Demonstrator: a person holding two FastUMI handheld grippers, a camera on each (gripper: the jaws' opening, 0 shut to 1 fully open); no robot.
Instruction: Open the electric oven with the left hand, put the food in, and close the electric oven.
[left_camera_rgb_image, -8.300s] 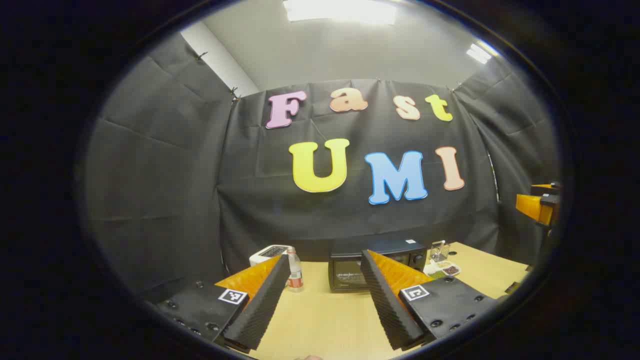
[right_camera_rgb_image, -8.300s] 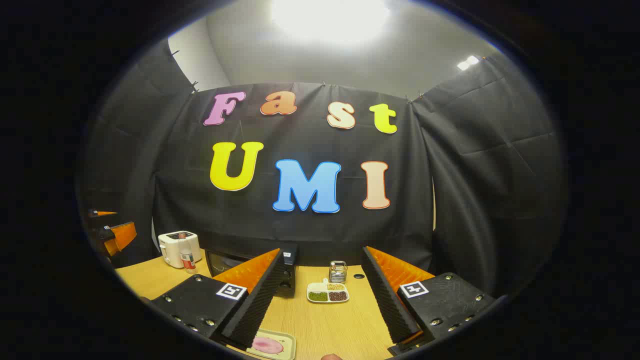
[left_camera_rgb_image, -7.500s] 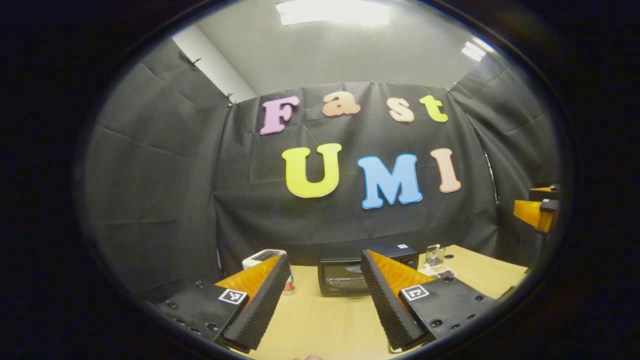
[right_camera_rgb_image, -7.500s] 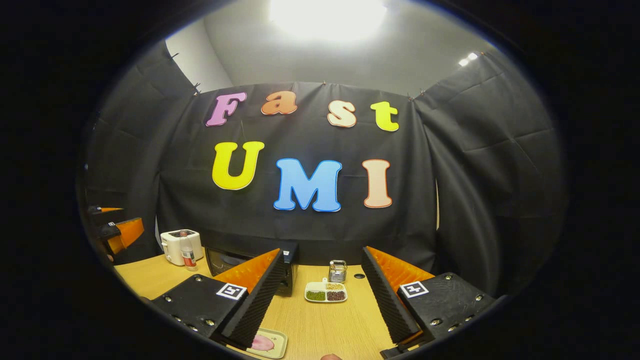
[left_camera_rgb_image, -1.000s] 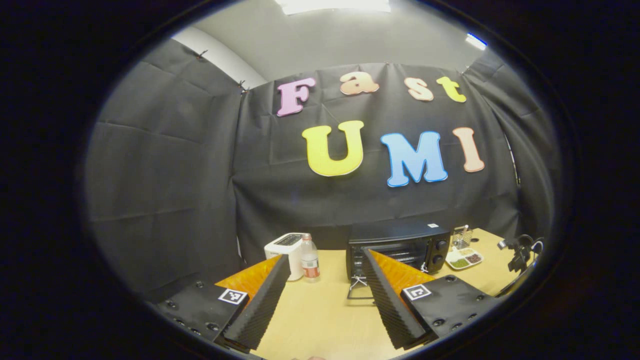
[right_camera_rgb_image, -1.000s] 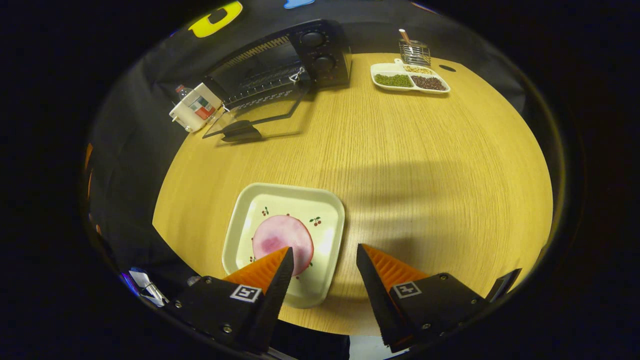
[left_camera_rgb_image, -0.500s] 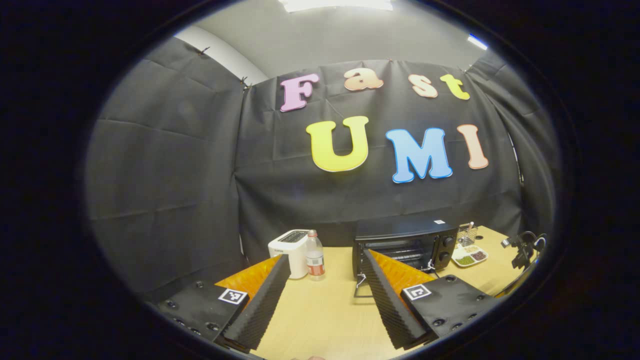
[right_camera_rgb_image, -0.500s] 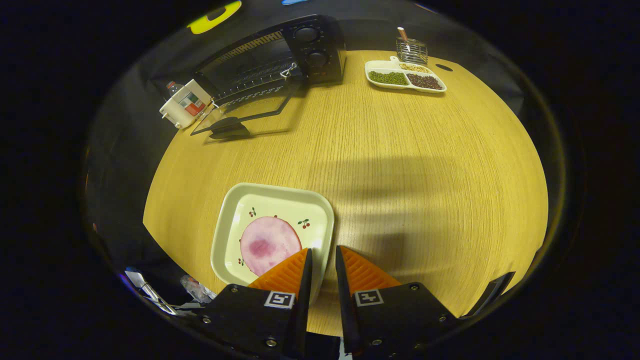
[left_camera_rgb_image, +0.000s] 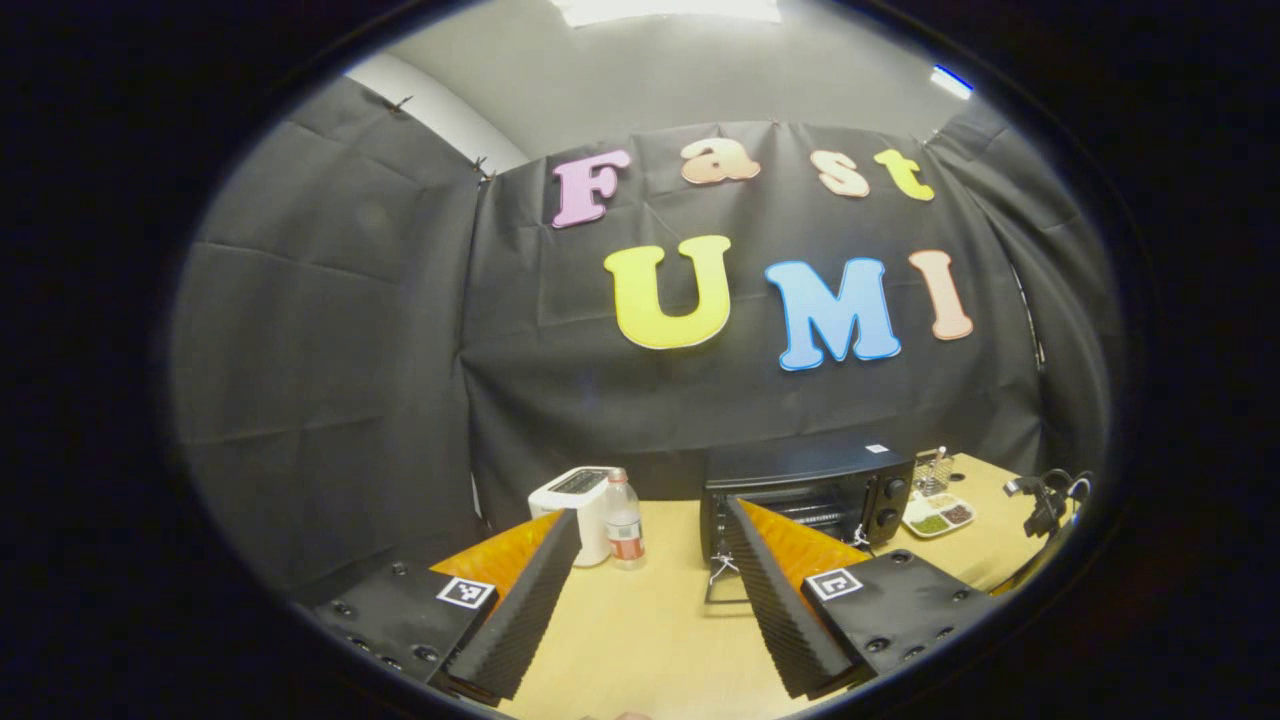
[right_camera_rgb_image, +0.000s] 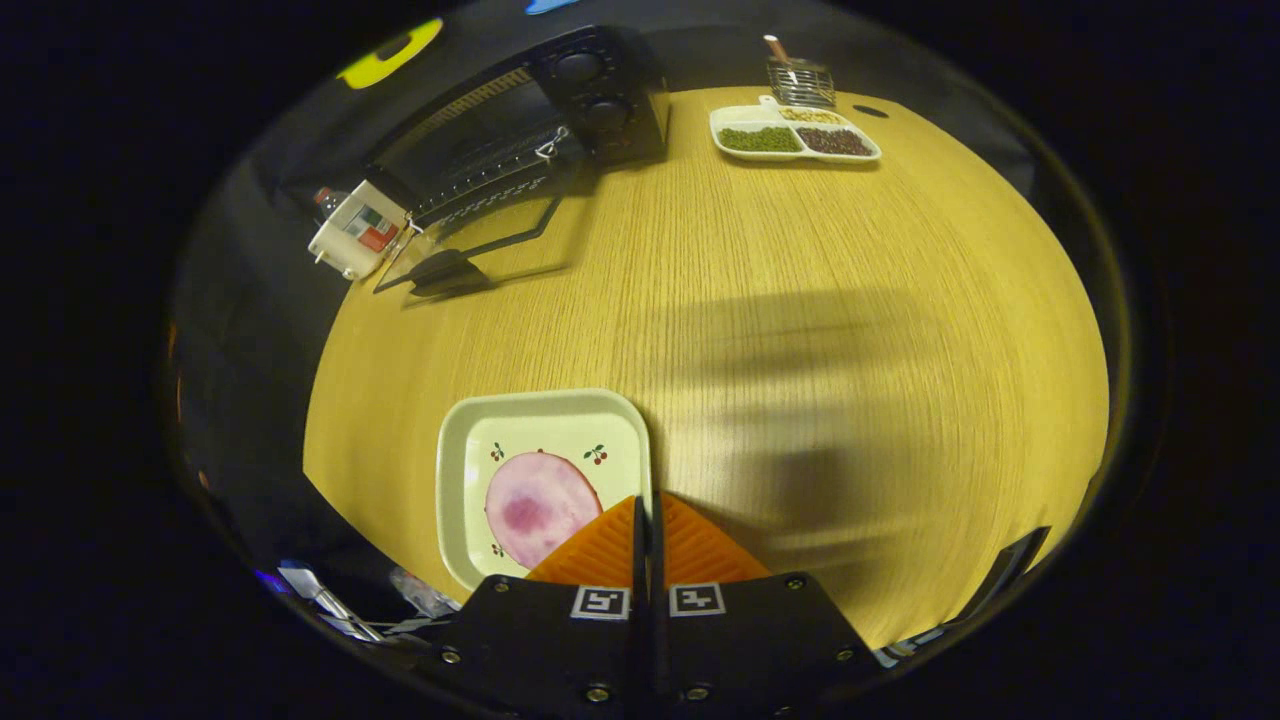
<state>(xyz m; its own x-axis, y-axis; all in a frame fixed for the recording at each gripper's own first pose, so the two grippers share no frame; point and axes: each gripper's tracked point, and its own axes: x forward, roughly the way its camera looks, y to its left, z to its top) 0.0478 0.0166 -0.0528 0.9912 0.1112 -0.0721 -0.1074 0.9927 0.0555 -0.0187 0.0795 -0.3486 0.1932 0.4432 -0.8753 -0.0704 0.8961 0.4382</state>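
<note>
The black electric oven (left_camera_rgb_image: 800, 485) stands at the back of the table with its glass door (right_camera_rgb_image: 480, 240) folded down flat. My left gripper (left_camera_rgb_image: 650, 510) hangs open in front of it, well short, with nothing between its fingers. A cream square plate (right_camera_rgb_image: 500, 420) with a round pink slice of ham (right_camera_rgb_image: 535, 505) lies near the table's front edge. My right gripper (right_camera_rgb_image: 645, 500) is shut on the plate's right rim, one finger over the plate and one outside it. The oven (right_camera_rgb_image: 520, 100) lies far off at the upper left in the right gripper view.
A white toaster (left_camera_rgb_image: 575, 495) and a small bottle (left_camera_rgb_image: 624, 520) stand left of the oven. A divided dish of beans (right_camera_rgb_image: 795, 135) and a wire holder (right_camera_rgb_image: 800, 80) sit to its right. Bare wooden table (right_camera_rgb_image: 850, 300) stretches between the plate and the oven.
The oven door, shut in the oldest frames, now lies open. Over the last second my right gripper's fingers went from wide apart to shut on the plate's right rim. The left gripper barely shifted.
</note>
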